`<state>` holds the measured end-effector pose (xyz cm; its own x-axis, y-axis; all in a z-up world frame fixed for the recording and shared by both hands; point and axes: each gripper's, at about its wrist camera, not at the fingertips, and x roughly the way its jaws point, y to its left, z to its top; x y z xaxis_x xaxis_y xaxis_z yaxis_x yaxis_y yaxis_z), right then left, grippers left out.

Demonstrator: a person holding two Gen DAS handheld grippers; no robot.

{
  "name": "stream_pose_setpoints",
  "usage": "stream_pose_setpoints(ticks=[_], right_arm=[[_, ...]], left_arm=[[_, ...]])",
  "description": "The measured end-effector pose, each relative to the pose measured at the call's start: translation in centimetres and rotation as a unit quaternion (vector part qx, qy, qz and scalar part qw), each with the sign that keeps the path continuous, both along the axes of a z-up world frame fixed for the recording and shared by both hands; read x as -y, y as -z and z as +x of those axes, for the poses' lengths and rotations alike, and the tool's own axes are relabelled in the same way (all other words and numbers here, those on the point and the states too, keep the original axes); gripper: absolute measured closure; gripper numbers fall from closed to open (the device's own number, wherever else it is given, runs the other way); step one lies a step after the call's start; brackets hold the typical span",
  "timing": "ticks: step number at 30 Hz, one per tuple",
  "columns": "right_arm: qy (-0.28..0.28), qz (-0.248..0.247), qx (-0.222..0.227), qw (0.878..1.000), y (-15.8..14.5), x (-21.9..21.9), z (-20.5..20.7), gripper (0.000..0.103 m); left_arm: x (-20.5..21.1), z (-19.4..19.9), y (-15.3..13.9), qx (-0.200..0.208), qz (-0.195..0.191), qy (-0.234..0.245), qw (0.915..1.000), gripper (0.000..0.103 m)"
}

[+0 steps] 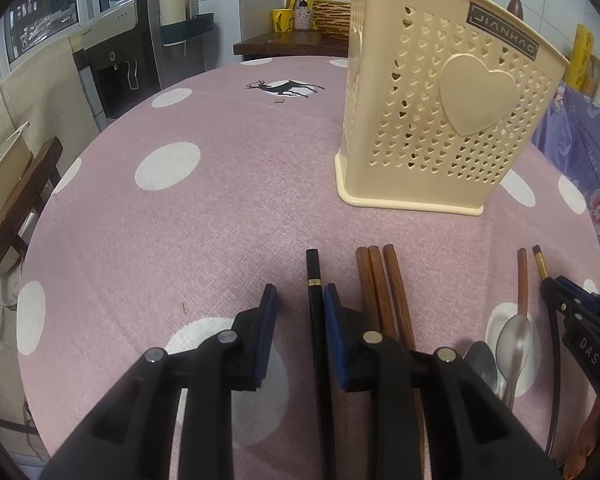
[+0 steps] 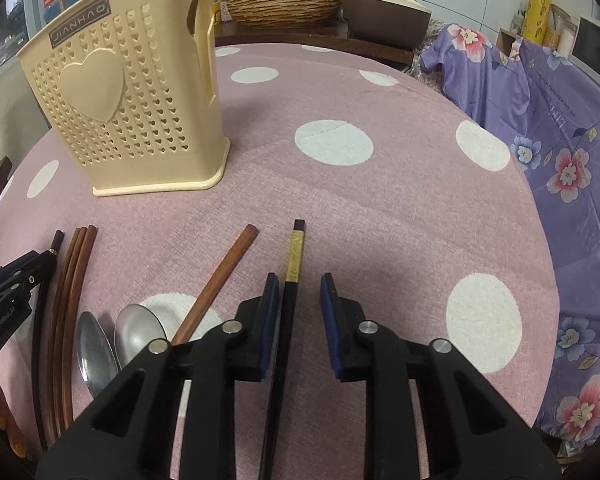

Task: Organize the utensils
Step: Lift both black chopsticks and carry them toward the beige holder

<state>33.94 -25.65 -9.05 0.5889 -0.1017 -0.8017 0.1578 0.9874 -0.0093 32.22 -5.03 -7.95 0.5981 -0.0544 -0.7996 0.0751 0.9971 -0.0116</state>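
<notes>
On the round table under its pink cloth with white polka dots (image 1: 188, 208), we hold both claws low over a row of utensils lying side by side. Our left gripper (image 1: 299, 294) is spread apart, grasping nothing; the black chopstick with a thin gold band (image 1: 315, 304) lies on the cloth between its blue pads (image 1: 269, 320), close against the right-hand pad, though we cannot tell whether they touch. Just right of that, three reddish-brown wooden chopsticks (image 1: 384, 292) lie bunched together, passing under the claw's right finger. Further right, two silver metal spoons (image 1: 500, 356) rest bowls up, one partly over the other, with a single brown wooden chopstick (image 1: 522, 284) beside them. Our right gripper (image 2: 299, 286) is likewise released, its jaws wide; the black chopstick with a gold patterned end (image 2: 293, 280) runs between the blue pads (image 2: 269, 312), nearer the left one, lying flat on the cloth and not pinched. Beyond the row, well apart from both claws, stands the cream plastic utensil holder with heart-shaped perforations and a raised heart (image 2: 128, 96), upright on the cloth. Behind the table we see a woven wicker basket (image 2: 284, 4) and a purple floral sheet (image 2: 540, 128) draped to the right.
</notes>
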Motion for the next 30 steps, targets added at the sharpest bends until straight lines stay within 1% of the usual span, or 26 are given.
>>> stream_pose_setpoints(ticks=[2,5,8,10,17,21,30], right_arm=[[-0.002,-0.005,0.001,1.0,0.0,-0.4,0.4,0.094],[-0.002,-0.017,0.006,1.0,0.1,-0.9,0.7,0.095],[-0.004,-0.02,0.008,1.0,0.1,-0.9,0.7,0.095],[-0.006,-0.017,0.009,1.0,0.1,-0.8,0.7,0.095],[-0.012,-0.003,0.011,1.0,0.0,-0.2,0.9,0.095],[-0.016,-0.001,0.014,1.0,0.0,-0.1,0.9,0.095],[-0.017,0.017,0.019,1.0,0.0,0.5,0.9,0.095]], left_arm=[[0.0,0.2,0.0,-0.001,-0.002,-0.001,1.0,0.079],[-0.1,0.3,0.0,0.0,-0.002,-0.002,1.0,0.082],[-0.1,0.4,0.1,0.002,0.001,-0.005,1.0,0.087],[-0.2,0.4,0.1,0.002,0.002,-0.006,1.0,0.093],[-0.3,0.6,0.1,0.003,-0.004,-0.007,1.0,0.093],[-0.1,0.7,0.1,0.004,-0.001,-0.005,1.0,0.094],[-0.3,0.9,0.1,0.006,-0.017,-0.006,0.9998,0.094]])
